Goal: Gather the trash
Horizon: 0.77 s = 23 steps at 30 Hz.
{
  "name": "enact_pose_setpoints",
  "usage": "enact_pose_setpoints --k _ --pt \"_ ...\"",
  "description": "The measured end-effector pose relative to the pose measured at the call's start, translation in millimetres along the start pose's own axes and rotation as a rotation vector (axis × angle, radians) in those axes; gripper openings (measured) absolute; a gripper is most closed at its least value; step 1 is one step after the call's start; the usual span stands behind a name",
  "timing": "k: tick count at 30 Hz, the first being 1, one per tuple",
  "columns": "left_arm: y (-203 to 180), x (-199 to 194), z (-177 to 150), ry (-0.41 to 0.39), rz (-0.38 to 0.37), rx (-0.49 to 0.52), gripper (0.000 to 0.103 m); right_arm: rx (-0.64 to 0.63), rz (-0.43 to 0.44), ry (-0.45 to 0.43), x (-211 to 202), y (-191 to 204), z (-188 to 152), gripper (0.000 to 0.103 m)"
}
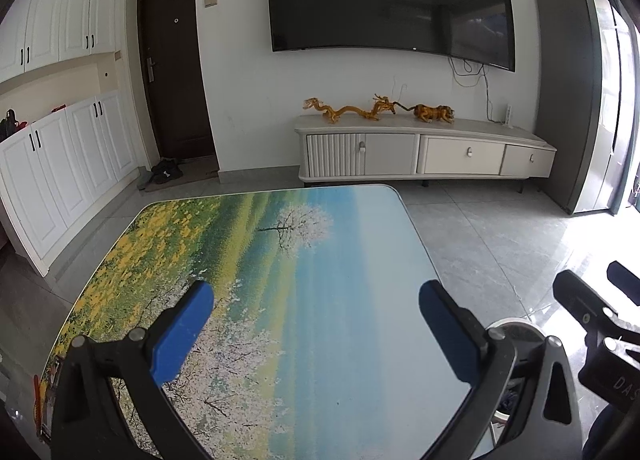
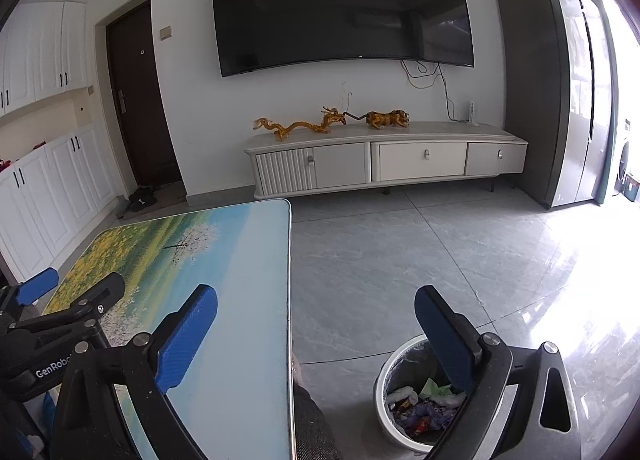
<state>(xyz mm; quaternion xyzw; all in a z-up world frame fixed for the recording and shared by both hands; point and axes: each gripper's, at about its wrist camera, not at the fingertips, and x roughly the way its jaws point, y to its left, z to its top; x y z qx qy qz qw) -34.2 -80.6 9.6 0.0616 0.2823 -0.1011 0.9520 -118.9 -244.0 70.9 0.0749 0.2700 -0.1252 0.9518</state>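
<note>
Over the printed table, left tongs and right tongs tilt downward, released, empty.

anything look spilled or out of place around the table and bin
Nothing stands out. The trash sits inside the bin on the floor beside the table, with nothing spilled around it, and the visible tabletop looks clean.

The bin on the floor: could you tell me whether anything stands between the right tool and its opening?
Nothing visible does. The bin stands open beside the table, wrappers and paper already inside, with no lid on it. The right tool is open and empty above it, one finger over the rim.
</note>
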Motion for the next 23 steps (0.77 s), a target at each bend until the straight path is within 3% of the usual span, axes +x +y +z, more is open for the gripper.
enact_pose_setpoints --k 23 --pt "15 10 2 0.021 0.041 -0.036 0.103 0.0 -0.049 0.021 5 -1 -2 0.102"
